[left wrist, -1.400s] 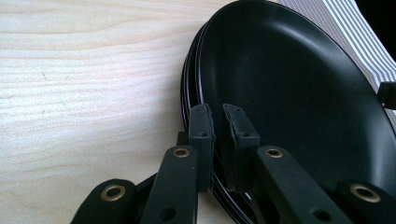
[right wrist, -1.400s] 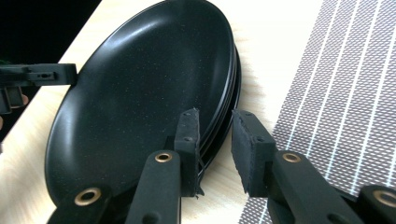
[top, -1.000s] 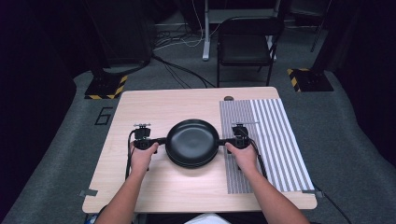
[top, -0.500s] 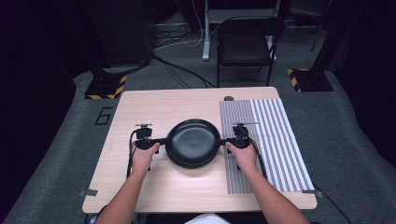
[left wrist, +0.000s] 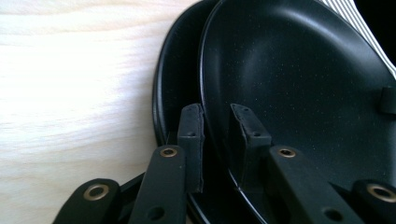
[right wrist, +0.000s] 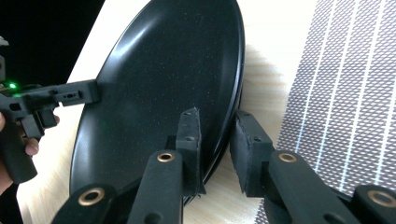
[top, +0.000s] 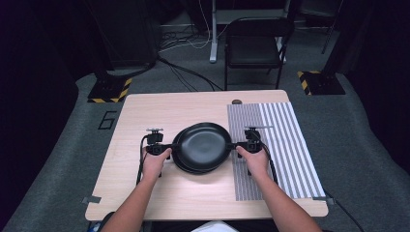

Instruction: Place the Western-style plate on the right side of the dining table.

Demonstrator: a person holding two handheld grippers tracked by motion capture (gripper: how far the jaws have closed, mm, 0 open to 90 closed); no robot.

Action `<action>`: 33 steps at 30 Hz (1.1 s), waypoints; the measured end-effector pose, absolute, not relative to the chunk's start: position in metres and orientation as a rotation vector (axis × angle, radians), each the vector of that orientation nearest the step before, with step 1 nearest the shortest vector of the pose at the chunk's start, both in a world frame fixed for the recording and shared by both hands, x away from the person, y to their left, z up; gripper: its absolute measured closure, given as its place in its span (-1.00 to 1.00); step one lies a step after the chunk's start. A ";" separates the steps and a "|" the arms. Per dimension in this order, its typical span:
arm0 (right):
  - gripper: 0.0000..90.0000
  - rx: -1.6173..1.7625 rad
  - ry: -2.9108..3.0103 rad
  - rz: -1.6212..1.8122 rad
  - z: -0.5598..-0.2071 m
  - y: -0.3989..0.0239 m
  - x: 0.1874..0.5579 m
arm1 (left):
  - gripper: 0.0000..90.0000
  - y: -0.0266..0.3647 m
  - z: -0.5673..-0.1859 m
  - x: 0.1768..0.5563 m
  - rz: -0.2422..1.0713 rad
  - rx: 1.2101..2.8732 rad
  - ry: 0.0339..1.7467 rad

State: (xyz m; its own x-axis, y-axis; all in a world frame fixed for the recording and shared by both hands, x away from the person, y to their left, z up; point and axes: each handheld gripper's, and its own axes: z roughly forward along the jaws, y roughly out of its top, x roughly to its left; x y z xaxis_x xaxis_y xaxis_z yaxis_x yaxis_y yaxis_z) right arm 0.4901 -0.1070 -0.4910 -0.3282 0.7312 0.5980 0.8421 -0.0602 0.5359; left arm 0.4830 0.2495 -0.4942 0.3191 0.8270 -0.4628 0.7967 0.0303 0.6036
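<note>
Two black plates lie stacked in the middle of the wooden table (top: 169, 111). The top plate (top: 203, 144) (left wrist: 299, 84) (right wrist: 163, 79) sits slightly off the lower plate (top: 181, 164) (left wrist: 170, 84). My left gripper (top: 170, 146) (left wrist: 217, 116) is at the top plate's left rim. Its jaws have just been opening; the rim stands between the pads with a gap on one side. My right gripper (top: 235, 145) (right wrist: 215, 119) is shut on the opposite rim, one pad on the inner face and one beneath. The left gripper (right wrist: 74, 93) also shows across the plate in the right gripper view.
A grey striped mat (top: 285, 145) (right wrist: 345, 93) covers the table's right part, under my right hand. A small brown object (top: 237, 102) lies at the far edge. A black chair (top: 254, 48) and cables stand on the floor beyond the table.
</note>
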 end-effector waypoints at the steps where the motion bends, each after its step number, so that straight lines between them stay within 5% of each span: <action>1: 0.64 -1.742 -2.063 -1.345 -0.491 -0.107 0.490 | 0.62 0.250 -0.494 0.483 0.045 1.746 1.463; 33: 0.59 -1.738 -2.003 -1.361 -0.498 -0.107 0.486 | 0.59 0.241 -0.507 0.479 0.082 1.636 1.444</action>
